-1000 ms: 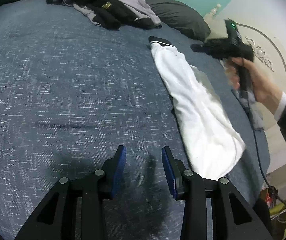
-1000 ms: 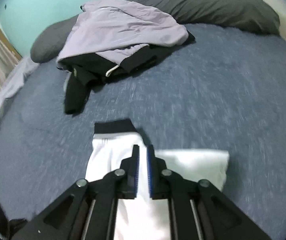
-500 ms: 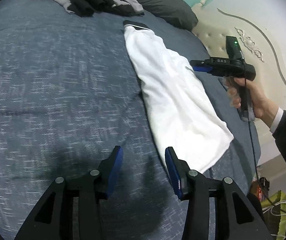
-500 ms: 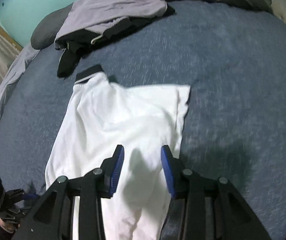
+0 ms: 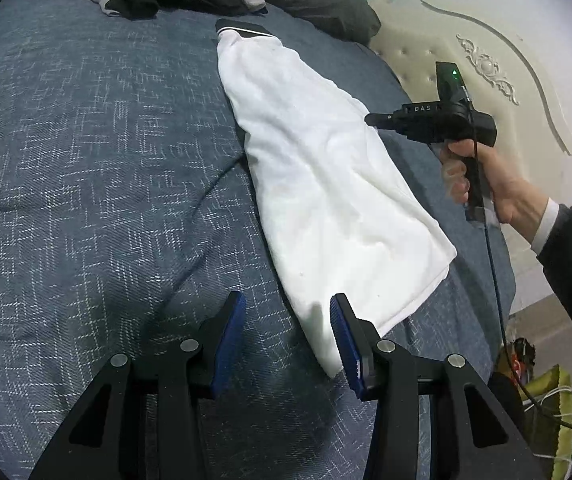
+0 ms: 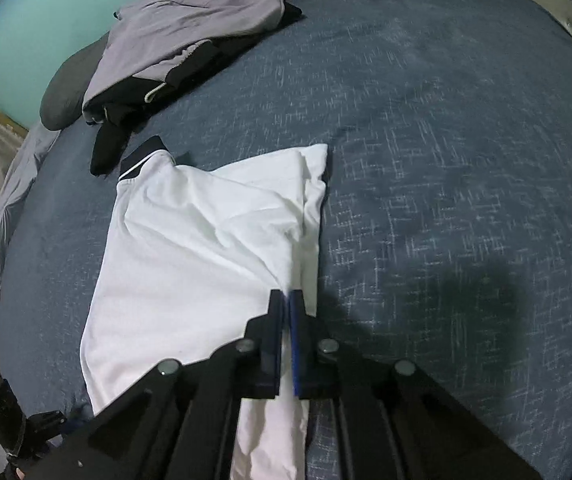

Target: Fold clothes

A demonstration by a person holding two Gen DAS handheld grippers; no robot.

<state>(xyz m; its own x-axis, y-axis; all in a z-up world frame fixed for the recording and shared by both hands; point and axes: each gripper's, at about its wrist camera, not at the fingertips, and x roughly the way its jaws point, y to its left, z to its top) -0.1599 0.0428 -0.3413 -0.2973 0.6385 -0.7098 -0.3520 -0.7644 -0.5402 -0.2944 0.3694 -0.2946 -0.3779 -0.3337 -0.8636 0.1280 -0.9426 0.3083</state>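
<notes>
one bed [image 5: 66,184] with a dark blue woven cover fills both views, under a turquoise wall and beside a cream headboard [image 5: 486,64]. two dark pillows lie at its far edge, both cut off by the frame. one heap of grey and black clothes [image 6: 182,56] sits near them; how many pieces are in it i cannot tell. one white shirt [image 6: 206,248] with a black collar lies flat on the bed, folded lengthwise, its near end hidden behind the right claw [image 6: 285,300]. this claw is pressed together on a fold of the white shirt. the left claw [image 5: 284,320] stands apart over the cover, with the shirt's corner just inside its right finger, not pressed.
</notes>
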